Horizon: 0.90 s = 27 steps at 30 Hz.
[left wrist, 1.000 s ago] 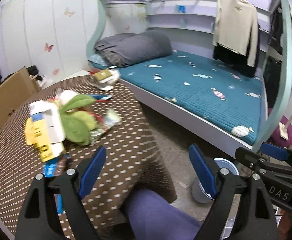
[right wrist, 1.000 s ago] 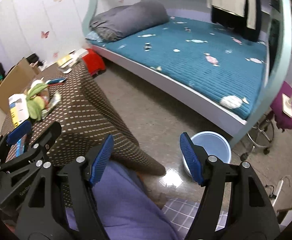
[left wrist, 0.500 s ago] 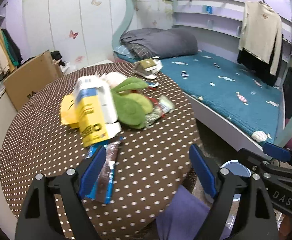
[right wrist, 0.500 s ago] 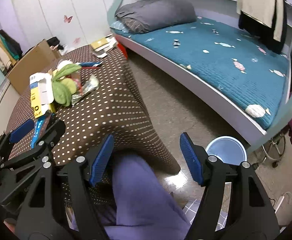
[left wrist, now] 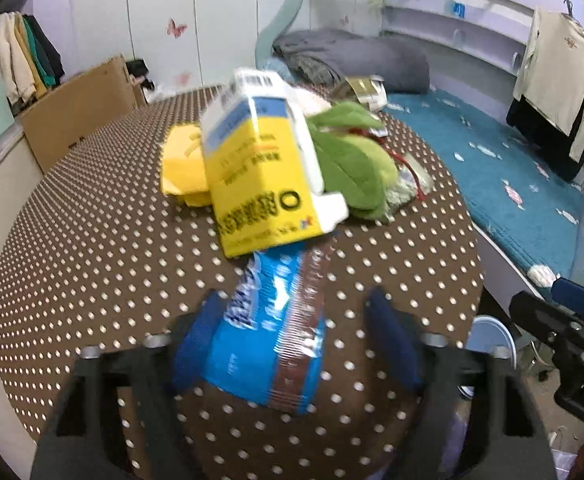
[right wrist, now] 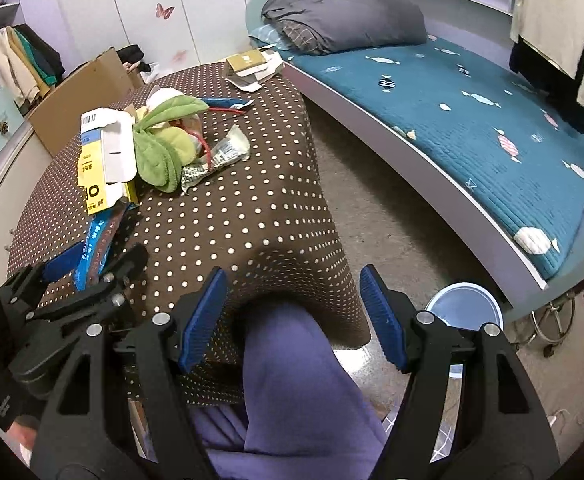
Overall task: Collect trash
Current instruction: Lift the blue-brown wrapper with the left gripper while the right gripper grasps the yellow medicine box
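Observation:
A blue and brown snack wrapper (left wrist: 268, 332) lies flat on the brown dotted tablecloth (left wrist: 92, 240). My left gripper (left wrist: 294, 304) straddles it and its jaws are closing. The left pad meets the wrapper's edge while the right pad stands clear of it. Just beyond lies a yellow and white carton (left wrist: 260, 176), leaning on a green plush (left wrist: 352, 160). In the right wrist view the wrapper (right wrist: 96, 240) shows between the left gripper's fingers (right wrist: 92, 268). My right gripper (right wrist: 292, 280) hangs open and empty above a purple-clad knee (right wrist: 292, 360).
A silver wrapper (right wrist: 220, 156), a blue pen-like item (right wrist: 228, 103) and card boxes (right wrist: 252, 66) also lie on the table. A light blue bucket (right wrist: 464, 308) stands on the floor by the bed (right wrist: 472, 112). A cardboard box (right wrist: 80, 92) leans behind the table.
My left gripper has moved forward over the table and down onto the blue wrapper, and its jaws have narrowed. The right gripper has swung left towards the table and stayed open.

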Each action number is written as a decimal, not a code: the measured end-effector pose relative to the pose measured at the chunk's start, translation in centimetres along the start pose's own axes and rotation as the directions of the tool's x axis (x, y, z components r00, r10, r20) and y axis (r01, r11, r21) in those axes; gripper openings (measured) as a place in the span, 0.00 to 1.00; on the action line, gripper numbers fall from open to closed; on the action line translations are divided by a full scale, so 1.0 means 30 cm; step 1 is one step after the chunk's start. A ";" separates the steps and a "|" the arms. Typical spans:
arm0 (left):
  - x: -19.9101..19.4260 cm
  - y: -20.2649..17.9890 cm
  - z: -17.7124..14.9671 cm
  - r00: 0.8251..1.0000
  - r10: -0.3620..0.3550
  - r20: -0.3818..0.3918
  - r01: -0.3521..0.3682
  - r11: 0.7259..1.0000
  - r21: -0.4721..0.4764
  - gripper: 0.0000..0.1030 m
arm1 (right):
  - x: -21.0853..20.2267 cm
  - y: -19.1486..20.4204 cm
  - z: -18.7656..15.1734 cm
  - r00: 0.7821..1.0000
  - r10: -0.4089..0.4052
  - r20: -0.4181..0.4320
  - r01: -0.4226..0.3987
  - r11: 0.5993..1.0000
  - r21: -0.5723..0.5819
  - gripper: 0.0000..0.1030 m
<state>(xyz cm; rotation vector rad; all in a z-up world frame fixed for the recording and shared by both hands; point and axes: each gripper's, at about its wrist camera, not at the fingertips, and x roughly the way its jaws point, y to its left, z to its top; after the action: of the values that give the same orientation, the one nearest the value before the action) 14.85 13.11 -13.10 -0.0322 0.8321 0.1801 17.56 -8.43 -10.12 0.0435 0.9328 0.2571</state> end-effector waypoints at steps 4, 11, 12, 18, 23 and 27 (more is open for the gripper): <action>-0.008 0.011 -0.001 1.000 -0.006 0.008 0.006 1.000 0.012 0.37 | 0.002 0.007 0.007 1.000 0.002 0.000 -0.002 1.000 -0.006 0.66; -0.072 0.019 -0.018 0.999 -0.004 0.048 0.004 1.000 0.007 0.32 | -0.007 0.017 0.018 1.000 0.011 0.009 -0.011 1.000 -0.016 0.66; -0.087 0.025 -0.020 0.998 -0.006 0.056 0.006 1.000 0.001 0.32 | -0.009 0.020 0.020 1.000 0.013 0.011 -0.013 1.000 -0.019 0.66; -0.179 0.049 -0.029 0.994 -0.012 0.106 0.014 1.000 -0.021 0.31 | -0.026 0.057 0.035 0.999 0.034 0.030 -0.033 0.998 -0.048 0.66; -0.254 0.080 -0.032 0.988 -0.005 0.154 0.012 0.999 -0.043 0.31 | -0.040 0.096 0.039 0.998 0.055 0.041 -0.052 0.996 -0.075 0.66; -0.292 0.116 -0.028 0.983 0.026 0.180 -0.014 0.998 -0.066 0.31 | -0.047 0.145 0.049 0.996 0.079 0.048 -0.073 0.991 -0.112 0.66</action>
<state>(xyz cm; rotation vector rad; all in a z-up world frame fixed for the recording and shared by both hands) 7.87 15.17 -7.06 -0.0672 0.6451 0.2256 17.07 -4.46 -7.47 -0.0162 0.8646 0.3759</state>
